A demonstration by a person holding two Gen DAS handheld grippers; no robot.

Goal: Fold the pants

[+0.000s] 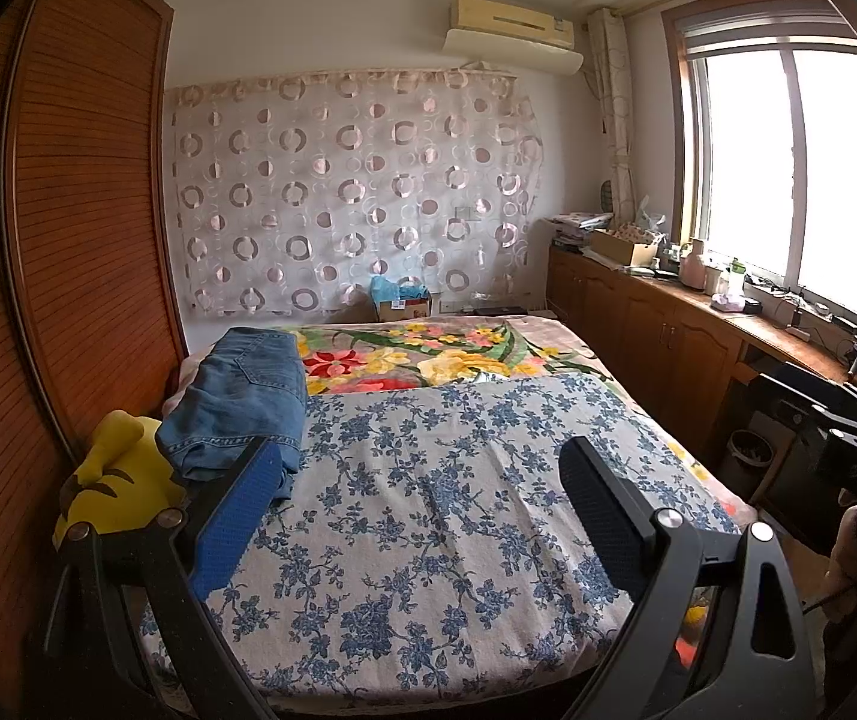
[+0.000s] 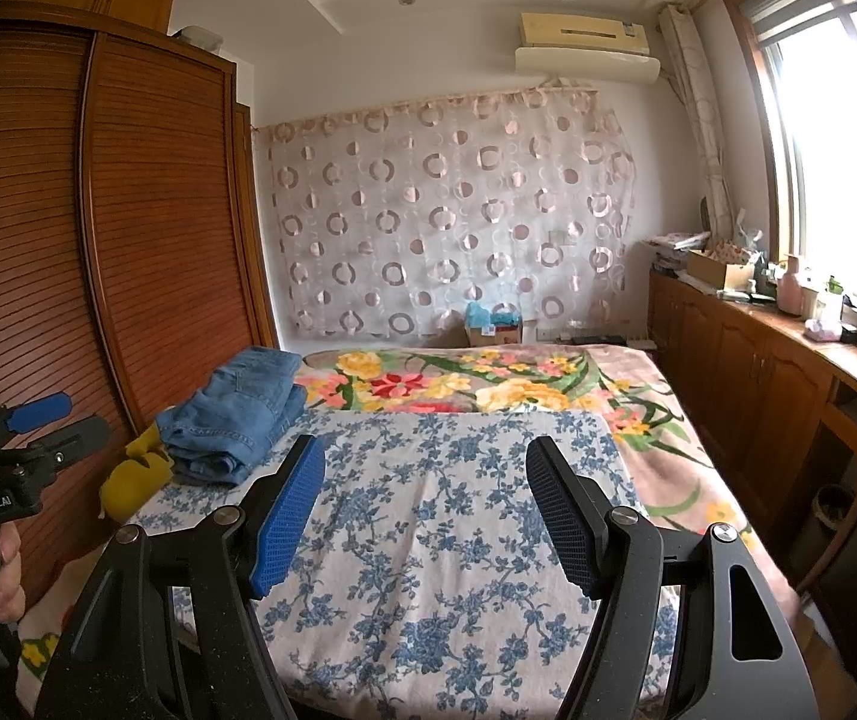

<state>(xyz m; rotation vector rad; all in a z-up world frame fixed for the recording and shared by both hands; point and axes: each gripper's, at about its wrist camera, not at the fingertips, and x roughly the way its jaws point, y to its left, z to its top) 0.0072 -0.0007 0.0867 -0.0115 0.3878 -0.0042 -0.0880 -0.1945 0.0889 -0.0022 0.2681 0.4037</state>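
The blue jeans (image 1: 242,396) lie folded in a thick stack at the left edge of the bed, beside the wardrobe; the right wrist view shows the jeans (image 2: 236,414) too. My left gripper (image 1: 422,450) hovers above the blue-flowered cloth (image 1: 428,540), open with nothing between its blue pads, and its left finger (image 1: 242,516) overlaps the near end of the jeans in the picture. My right gripper (image 2: 424,444) is open too, empty, over the same cloth (image 2: 428,540) to the right of the jeans. No gripper touches the jeans.
A yellow plush toy (image 1: 110,480) is wedged between the jeans and the wooden wardrobe (image 1: 80,240). A bright flowered blanket (image 1: 428,354) covers the far half of the bed. Low cabinets (image 1: 668,324) with clutter run under the window at the right, with a waste bin (image 1: 749,447) beside the bed.
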